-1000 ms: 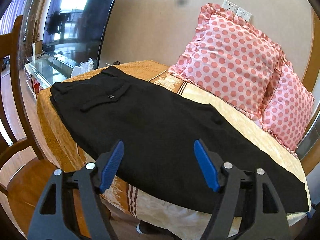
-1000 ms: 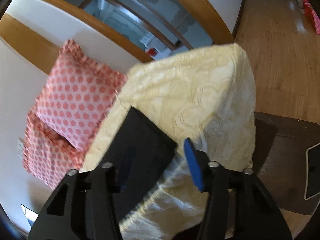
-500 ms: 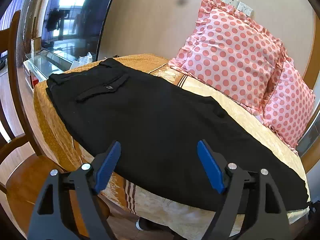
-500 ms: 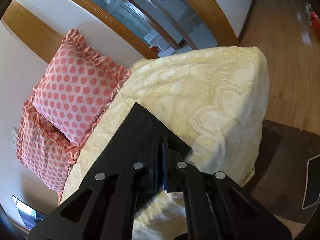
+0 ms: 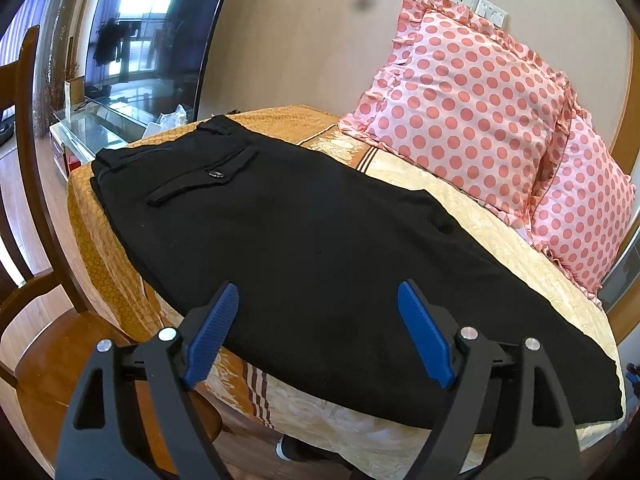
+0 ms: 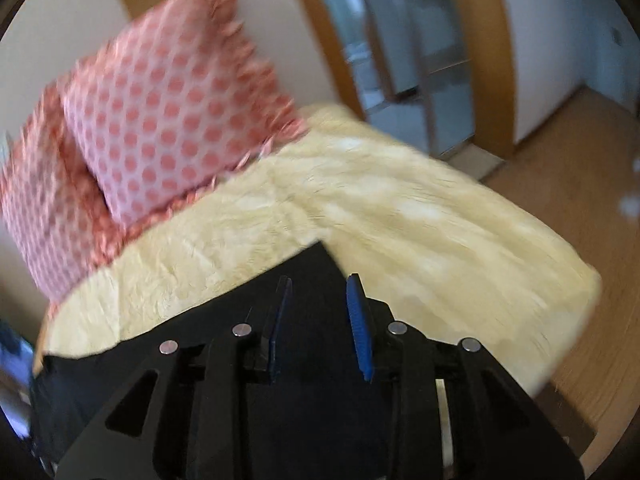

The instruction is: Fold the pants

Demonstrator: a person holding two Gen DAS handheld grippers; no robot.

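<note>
Black pants (image 5: 312, 248) lie flat along the bed, folded leg on leg, waistband and back pocket at the far left, hems at the right. My left gripper (image 5: 318, 300) is open and empty, above the near edge of the pants at mid-length. In the blurred right wrist view, my right gripper (image 6: 320, 292) stands partly open over the hem end of the pants (image 6: 312, 264), with the black cloth between and under its fingers; nothing is gripped.
Two pink polka-dot pillows (image 5: 472, 120) lean on the wall behind the pants and also show in the right wrist view (image 6: 168, 112). The bed cover (image 6: 420, 208) is cream at the right, orange (image 5: 100, 248) at the left. A wooden chair (image 5: 28, 216) and TV (image 5: 148, 48) stand left.
My right gripper shut at the hem half a second ago and now stands partly open, and its view swung around. My left gripper moved slightly closer over the pants, still open.
</note>
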